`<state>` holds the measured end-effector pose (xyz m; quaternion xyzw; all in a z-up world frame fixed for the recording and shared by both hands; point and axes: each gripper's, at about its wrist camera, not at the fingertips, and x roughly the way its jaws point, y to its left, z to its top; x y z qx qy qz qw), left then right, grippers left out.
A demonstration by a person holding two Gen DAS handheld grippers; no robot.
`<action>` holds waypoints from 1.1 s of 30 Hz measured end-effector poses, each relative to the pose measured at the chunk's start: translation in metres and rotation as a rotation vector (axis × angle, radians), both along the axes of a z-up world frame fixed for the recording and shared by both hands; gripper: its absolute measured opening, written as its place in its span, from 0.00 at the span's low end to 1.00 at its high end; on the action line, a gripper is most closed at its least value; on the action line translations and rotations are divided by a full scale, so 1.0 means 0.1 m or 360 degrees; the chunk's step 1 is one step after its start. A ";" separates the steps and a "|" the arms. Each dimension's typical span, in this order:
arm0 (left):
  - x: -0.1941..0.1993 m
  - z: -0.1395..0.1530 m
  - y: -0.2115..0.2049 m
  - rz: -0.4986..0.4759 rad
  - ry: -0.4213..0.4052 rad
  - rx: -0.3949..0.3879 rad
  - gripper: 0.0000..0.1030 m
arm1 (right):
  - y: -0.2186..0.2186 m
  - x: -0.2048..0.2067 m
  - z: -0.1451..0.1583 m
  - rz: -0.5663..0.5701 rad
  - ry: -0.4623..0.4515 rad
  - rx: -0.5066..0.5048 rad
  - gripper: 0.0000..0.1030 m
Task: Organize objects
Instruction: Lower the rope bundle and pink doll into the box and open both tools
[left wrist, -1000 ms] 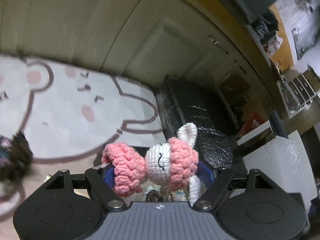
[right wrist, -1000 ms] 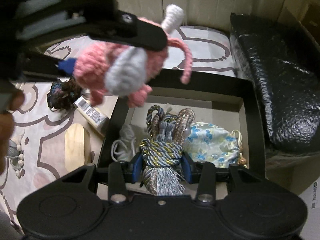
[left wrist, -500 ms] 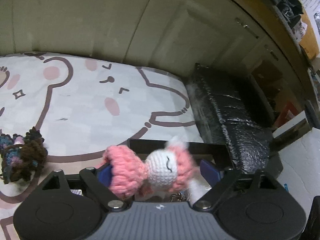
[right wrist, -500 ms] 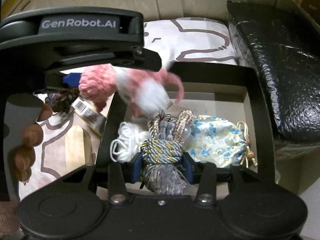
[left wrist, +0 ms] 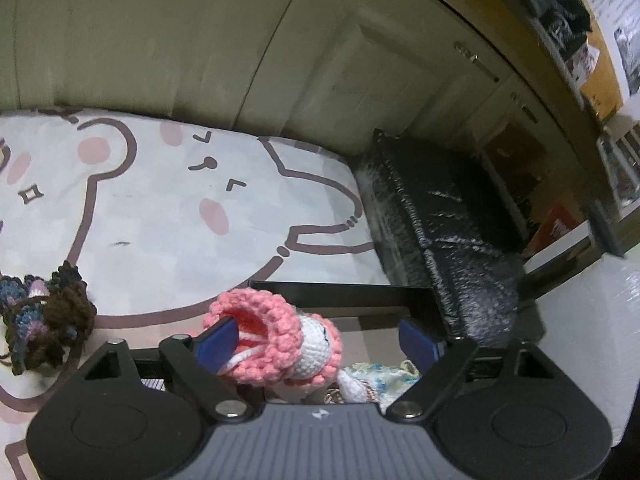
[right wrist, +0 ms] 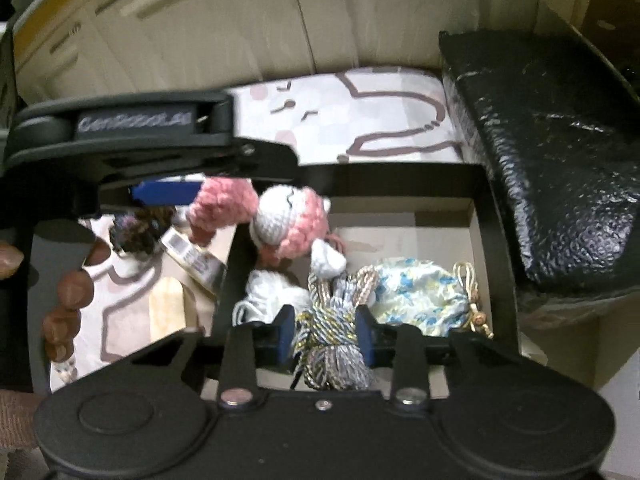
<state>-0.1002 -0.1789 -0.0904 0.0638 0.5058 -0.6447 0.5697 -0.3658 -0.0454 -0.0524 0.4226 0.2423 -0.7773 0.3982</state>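
The pink-and-white crocheted doll (left wrist: 280,348) hangs off the left gripper (left wrist: 320,340), whose jaws now stand wide apart: the doll's pink ruffled skirt is only hooked over the left blue finger (left wrist: 218,340), while the right finger (left wrist: 418,344) stands clear of it. In the right wrist view the doll (right wrist: 280,224) dangles just over the near-left corner of the black-rimmed cardboard box (right wrist: 484,240). A second ago the left gripper was clamped on it, so the release has begun (the doll has simply not slipped free yet). The step in hand looks like dropping the doll into the box; the next move probably calls for a small shake or a pull back so the skirt slides off the finger.

The right gripper (right wrist: 328,336) is clenched on a blue-grey and gold twisted cord bundle with a tassel (right wrist: 332,344), as it was a second ago, holding it low over the box. Just ahead of it lie a white yarn ball (right wrist: 268,292) and a blue-flowered satin drawstring pouch (right wrist: 416,300). Left of the box, on the bear-print mat (left wrist: 160,220), rest a brown and blue crocheted piece (left wrist: 44,320), a barcoded packet (right wrist: 192,256) and a pale wooden block (right wrist: 168,312).
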 end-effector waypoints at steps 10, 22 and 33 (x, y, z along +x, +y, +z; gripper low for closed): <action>0.09 -0.07 -0.02 -0.0123 0.0257 -0.0014 0.34 | 0.00 -0.02 0.09 -0.0002 0.0074 -0.0089 0.27; 0.04 0.03 0.05 -0.0116 0.0144 -0.0045 0.54 | 0.05 -0.06 0.15 0.0002 0.0092 -0.0141 0.22; 0.31 0.07 0.16 -0.0014 0.0120 -0.0019 0.53 | -0.26 0.06 0.17 0.0126 0.0069 -0.0281 0.14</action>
